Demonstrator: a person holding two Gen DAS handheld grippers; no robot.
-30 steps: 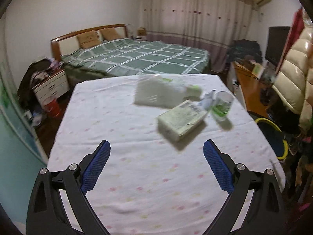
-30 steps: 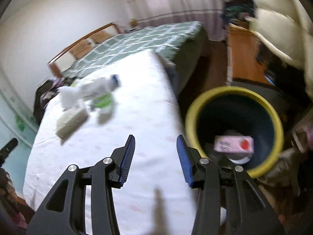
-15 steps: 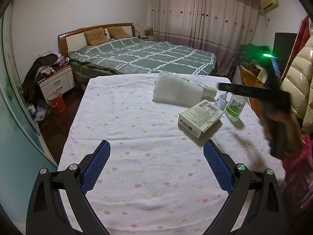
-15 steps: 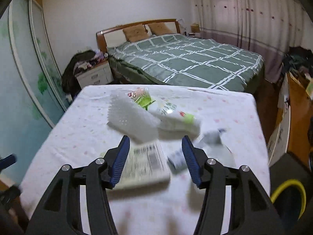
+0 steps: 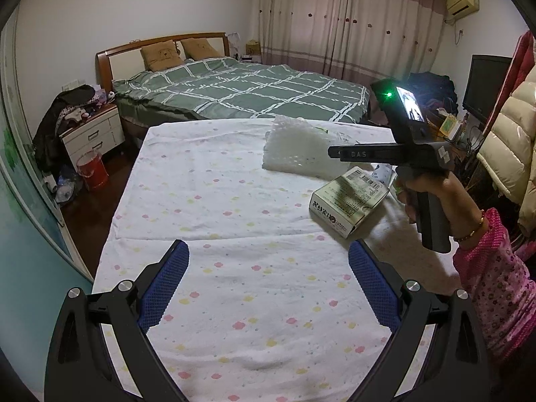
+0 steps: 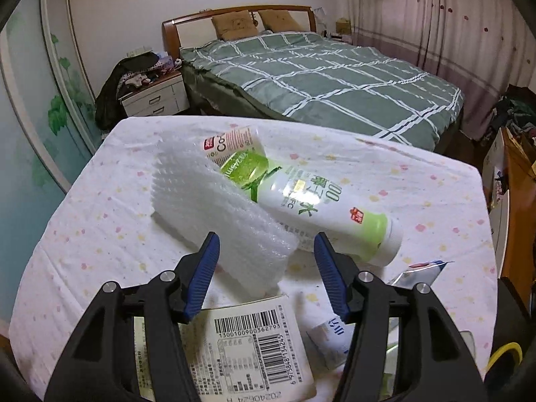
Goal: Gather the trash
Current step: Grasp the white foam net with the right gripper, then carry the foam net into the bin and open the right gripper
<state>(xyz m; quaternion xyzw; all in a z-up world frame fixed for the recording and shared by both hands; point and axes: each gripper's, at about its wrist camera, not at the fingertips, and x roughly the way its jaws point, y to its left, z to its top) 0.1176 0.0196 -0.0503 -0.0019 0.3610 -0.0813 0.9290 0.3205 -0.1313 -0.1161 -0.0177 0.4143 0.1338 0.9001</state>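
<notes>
- Table [image 6: 435, 207]: spreads beneath both grippers.
- Bubble wrap [image 6: 217, 211]: just ahead of the right gripper [image 6: 266, 268], whose jaws gape empty.
- Bottle [image 6: 321, 207]: ahead-right, lying against the wrap.
- Box [image 6: 248, 345]: directly under the right gripper.
- Left gripper [image 5: 268, 291]: spread wide, holding nothing; the box [image 5: 350, 201] lies ahead-right.

Left gripper [image 5: 268, 281] hangs with fingers spread wide, holding nothing; right gripper [image 6: 266, 268] likewise spread, gripped by the right hand [image 5: 435, 194].

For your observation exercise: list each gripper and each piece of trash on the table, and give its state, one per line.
Left gripper: open, empty.
Right gripper: open, empty, above the box.
Bottle: lying on its side, capped.
Bubble wrap: leaning on the bottle.
Box: lying flat, barcode up.
Table: covered by a cloth.
</notes>
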